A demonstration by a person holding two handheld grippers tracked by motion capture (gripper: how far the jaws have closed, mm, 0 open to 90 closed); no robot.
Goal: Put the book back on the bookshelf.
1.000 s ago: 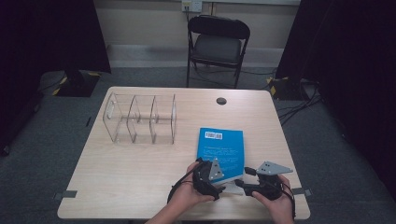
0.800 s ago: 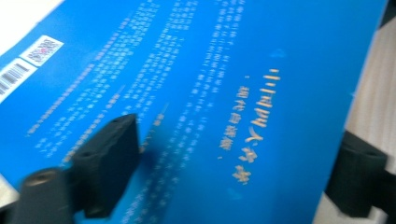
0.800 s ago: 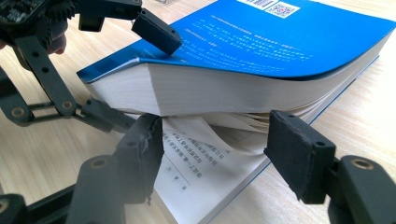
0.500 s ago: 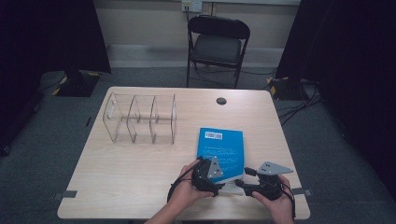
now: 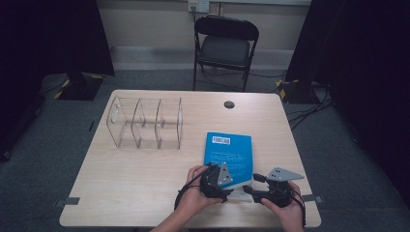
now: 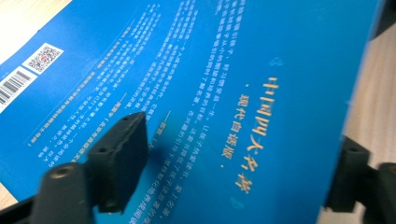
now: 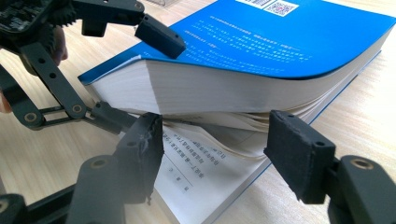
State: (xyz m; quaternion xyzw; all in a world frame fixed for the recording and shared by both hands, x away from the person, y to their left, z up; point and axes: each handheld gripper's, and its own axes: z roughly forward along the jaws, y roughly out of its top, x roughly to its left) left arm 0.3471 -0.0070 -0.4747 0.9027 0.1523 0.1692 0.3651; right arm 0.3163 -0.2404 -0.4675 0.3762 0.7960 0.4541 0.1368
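Observation:
A thick blue book (image 5: 227,150) lies on the table's right half, back cover up with a barcode at its far end. My left gripper (image 5: 233,186) is at the book's near edge. In the right gripper view one of its pads (image 7: 159,35) rests on the cover and the other finger (image 7: 109,116) sits under a thick block of pages, raised off the lower pages. Its jaws have just been closing on that block. My right gripper (image 7: 222,154) stands open, level with the table, facing the book's fore-edge where a printed page shows in the gap.
A clear acrylic divider rack (image 5: 145,123) stands on the wooden table (image 5: 135,188) at the left rear. A black round grommet (image 5: 229,104) sits near the far edge. A black folding chair (image 5: 225,46) stands behind the table.

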